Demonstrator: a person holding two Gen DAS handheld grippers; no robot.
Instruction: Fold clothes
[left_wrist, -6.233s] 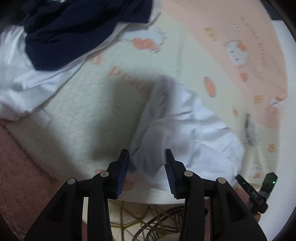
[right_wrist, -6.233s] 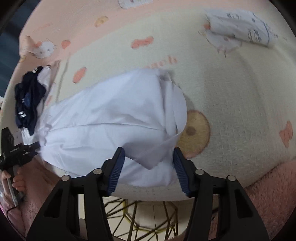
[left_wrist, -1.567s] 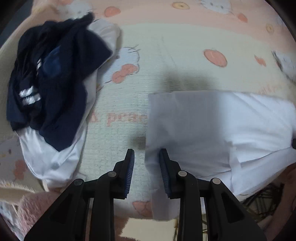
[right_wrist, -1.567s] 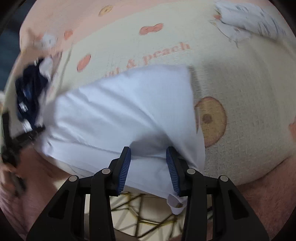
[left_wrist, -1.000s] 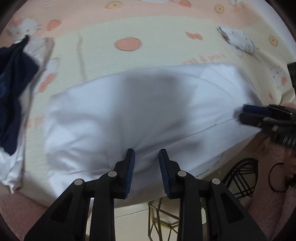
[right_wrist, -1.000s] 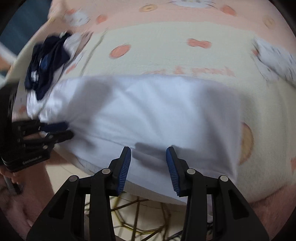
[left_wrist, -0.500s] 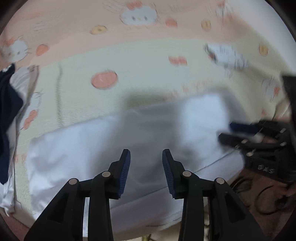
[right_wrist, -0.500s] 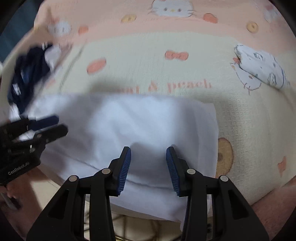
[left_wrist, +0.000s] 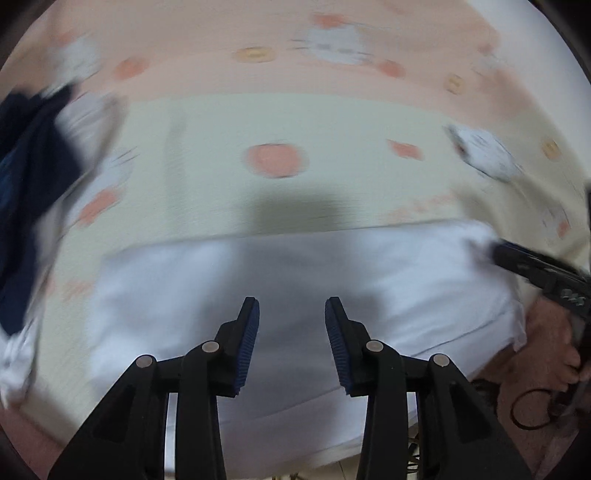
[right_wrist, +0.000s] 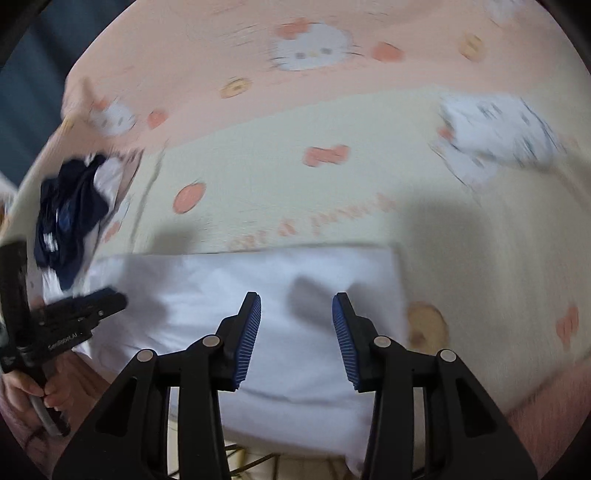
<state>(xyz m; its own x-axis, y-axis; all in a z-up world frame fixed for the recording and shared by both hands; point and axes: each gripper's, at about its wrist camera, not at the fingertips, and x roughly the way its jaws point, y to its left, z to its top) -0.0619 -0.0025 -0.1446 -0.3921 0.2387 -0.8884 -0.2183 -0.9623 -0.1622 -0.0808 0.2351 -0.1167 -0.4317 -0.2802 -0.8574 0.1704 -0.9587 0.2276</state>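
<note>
Both the left gripper (left_wrist: 291, 314) and right gripper (right_wrist: 296, 310) hover with jaws released above the white garment (right_wrist: 258, 288), apparently already folded flat on the blanket (right_wrist: 332, 192).

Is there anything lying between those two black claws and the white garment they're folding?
Nothing visible. The white garment lies flat on the blanket right under the left gripper and right gripper, both with jaws apart and empty. The dark clothes pile sits off to one side, clear of them.
</note>
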